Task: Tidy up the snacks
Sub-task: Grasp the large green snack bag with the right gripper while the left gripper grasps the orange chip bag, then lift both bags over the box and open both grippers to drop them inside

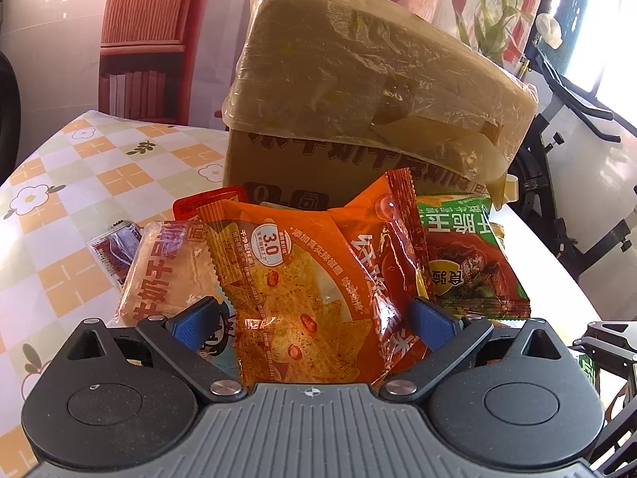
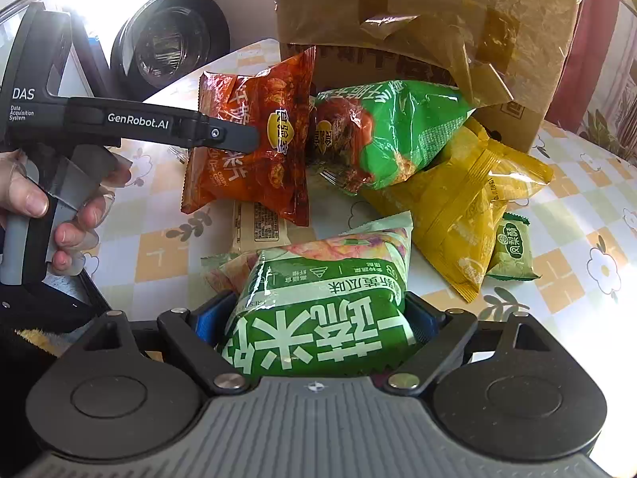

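My left gripper (image 1: 314, 318) is shut on an orange-red corn chip bag (image 1: 318, 279) and holds it up in front of the cardboard box (image 1: 278, 167). The same bag (image 2: 254, 147) shows in the right wrist view, with the left gripper's finger (image 2: 235, 137) on it. My right gripper (image 2: 318, 318) is shut on a green rice-snack bag (image 2: 318, 318) above the table. A green-and-red chip bag (image 2: 390, 135), a yellow bag (image 2: 469, 207) and a small green packet (image 2: 511, 251) lie by the box (image 2: 418, 12).
The table (image 2: 589, 207) has a checked flower cloth. A beige bread pack (image 1: 167, 275) and a small red-and-white packet (image 1: 115, 247) lie left of the held bag. Another beige pack (image 2: 258, 227) lies under the orange bag. A dark round machine (image 2: 171, 44) stands beyond the table's edge.
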### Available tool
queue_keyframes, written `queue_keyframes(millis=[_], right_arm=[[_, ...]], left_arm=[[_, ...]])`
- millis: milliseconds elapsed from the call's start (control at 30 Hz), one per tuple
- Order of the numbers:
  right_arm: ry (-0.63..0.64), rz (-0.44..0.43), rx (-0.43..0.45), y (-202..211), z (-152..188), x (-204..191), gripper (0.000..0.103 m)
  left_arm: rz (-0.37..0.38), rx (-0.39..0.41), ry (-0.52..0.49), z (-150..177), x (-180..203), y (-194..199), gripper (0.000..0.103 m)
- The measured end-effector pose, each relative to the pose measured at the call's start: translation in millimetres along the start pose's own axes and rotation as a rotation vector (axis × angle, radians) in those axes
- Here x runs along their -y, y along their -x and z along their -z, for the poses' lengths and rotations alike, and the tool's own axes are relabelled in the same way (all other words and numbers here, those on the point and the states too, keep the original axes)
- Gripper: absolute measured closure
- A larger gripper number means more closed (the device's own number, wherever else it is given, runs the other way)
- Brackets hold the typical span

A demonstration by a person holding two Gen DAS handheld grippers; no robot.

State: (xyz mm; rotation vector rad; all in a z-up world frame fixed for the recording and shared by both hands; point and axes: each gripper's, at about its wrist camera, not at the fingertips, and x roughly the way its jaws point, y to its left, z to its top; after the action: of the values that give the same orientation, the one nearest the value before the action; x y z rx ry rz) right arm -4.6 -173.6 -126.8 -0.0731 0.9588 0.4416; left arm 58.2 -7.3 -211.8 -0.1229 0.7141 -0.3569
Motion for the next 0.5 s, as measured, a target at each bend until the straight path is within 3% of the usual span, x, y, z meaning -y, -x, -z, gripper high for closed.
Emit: queue_keyframes(millis=[100, 167, 267, 500], right_arm=[[-0.003, -0.001, 0.004, 0, 1, 0, 0.014], [-0.007, -0.001, 0.008, 1, 2, 0, 0.015], [-0.026, 0.018, 0.014, 6, 2, 0, 0.017], [-0.063, 0.056, 0.054, 21, 5, 5, 0.023]], left_arm=[[0.032, 0.004, -0.024, 0, 5, 2, 0.014], [0.064, 0.006, -0.059, -2, 8, 8, 0.036], [0.070, 0.014, -0.093, -3, 11, 19, 0.047], [0.047, 0.067, -0.102, -3, 8, 46, 0.053]])
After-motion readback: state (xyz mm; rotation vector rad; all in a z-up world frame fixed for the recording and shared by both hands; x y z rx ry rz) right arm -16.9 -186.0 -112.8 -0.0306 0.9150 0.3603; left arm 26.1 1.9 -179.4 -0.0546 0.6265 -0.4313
